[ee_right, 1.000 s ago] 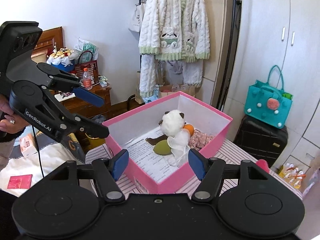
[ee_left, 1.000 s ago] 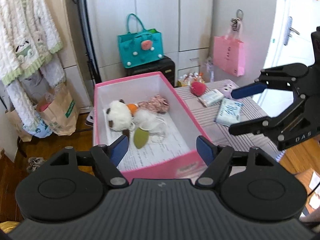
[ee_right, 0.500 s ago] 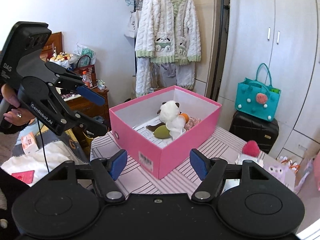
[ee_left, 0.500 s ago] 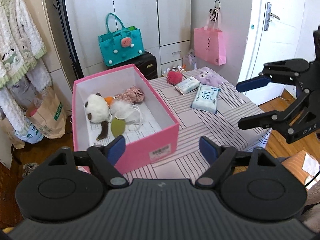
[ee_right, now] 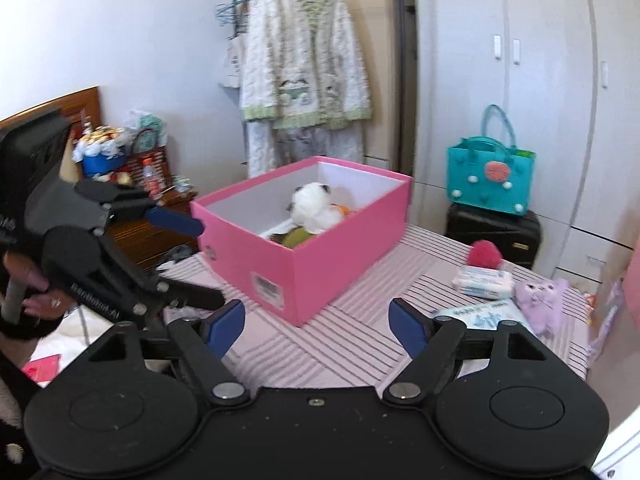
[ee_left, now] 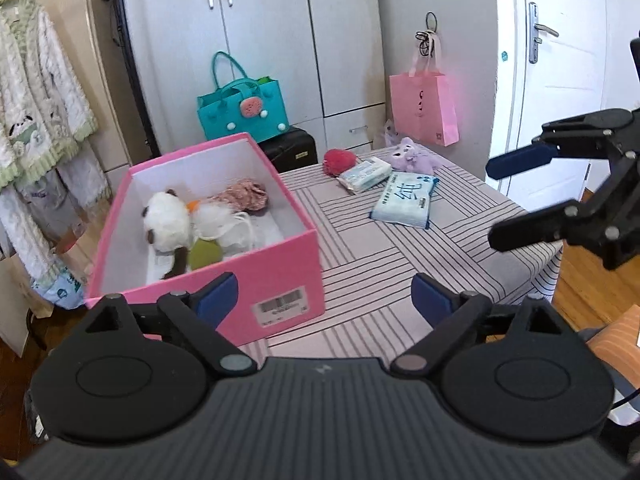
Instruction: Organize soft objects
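A pink box (ee_left: 280,248) stands on the striped tablecloth (ee_left: 380,280) and holds a white panda plush (ee_left: 166,220), a white puff, a green piece and patterned pink fabric. To its right on the cloth lie a red puff ball (ee_left: 340,160), a small tissue pack (ee_left: 366,176), a blue tissue pack (ee_left: 404,200) and a purple plush (ee_left: 412,156). My left gripper (ee_left: 323,298) hovers before the box's near corner, jaws opening, nothing between them. My right gripper (ee_right: 318,326), also opening and empty, hangs over the cloth near the box (ee_right: 340,264); it shows at the right edge (ee_left: 504,200).
A teal bag (ee_left: 242,110) sits on a black suitcase behind the table. A pink paper bag (ee_left: 424,114) hangs on the wardrobe. A white fleece robe (ee_right: 304,60) hangs on a rack. A cluttered wooden stand (ee_right: 120,160) is left of the table, by a person's hand (ee_right: 28,284).
Both grippers have drawn back from above the box and sunk lower, and their jaws stand wider. More of the tablecloth and the items on it have come into view.
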Motion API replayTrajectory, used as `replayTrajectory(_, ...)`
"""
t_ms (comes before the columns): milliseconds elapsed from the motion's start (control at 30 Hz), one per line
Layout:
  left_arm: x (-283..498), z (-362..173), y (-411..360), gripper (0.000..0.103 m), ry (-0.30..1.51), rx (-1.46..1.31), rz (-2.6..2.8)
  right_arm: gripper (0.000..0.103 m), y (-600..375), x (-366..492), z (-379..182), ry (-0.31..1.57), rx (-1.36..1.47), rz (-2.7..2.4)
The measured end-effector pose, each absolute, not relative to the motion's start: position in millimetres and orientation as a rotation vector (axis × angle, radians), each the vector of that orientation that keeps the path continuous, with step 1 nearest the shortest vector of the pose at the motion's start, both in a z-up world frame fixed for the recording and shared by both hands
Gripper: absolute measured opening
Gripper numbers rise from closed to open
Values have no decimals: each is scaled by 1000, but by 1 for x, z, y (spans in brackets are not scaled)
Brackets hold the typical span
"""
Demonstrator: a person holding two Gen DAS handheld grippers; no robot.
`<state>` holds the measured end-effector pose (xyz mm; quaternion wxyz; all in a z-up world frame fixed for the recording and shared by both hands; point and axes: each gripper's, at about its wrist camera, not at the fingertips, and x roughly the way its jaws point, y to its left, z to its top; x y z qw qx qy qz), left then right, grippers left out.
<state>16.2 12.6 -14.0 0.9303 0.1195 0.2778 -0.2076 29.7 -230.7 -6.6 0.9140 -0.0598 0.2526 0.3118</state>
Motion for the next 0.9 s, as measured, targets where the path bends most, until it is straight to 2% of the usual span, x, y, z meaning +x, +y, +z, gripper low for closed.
replayTrajectory(233,36,-28,-15,95,612,171,-497,86,-257,43,-20,523,-108,563)
replayTrajectory(533,61,-31,-57,95,541,182,-537,86,-288,73,-23,520,-115,427)
replayTrajectory(733,86,-43,-92,95,558,149,-627,86,-320,109,-42,430,-50,394)
replayTrajectory(800,96,-52,-102,90,571,136,-617,86,-327,126,-49,451,-47,389)
replayTrajectory(900,105,-66,-115,89,567,147,-586,86,-335,152,-61,513,-30,397)
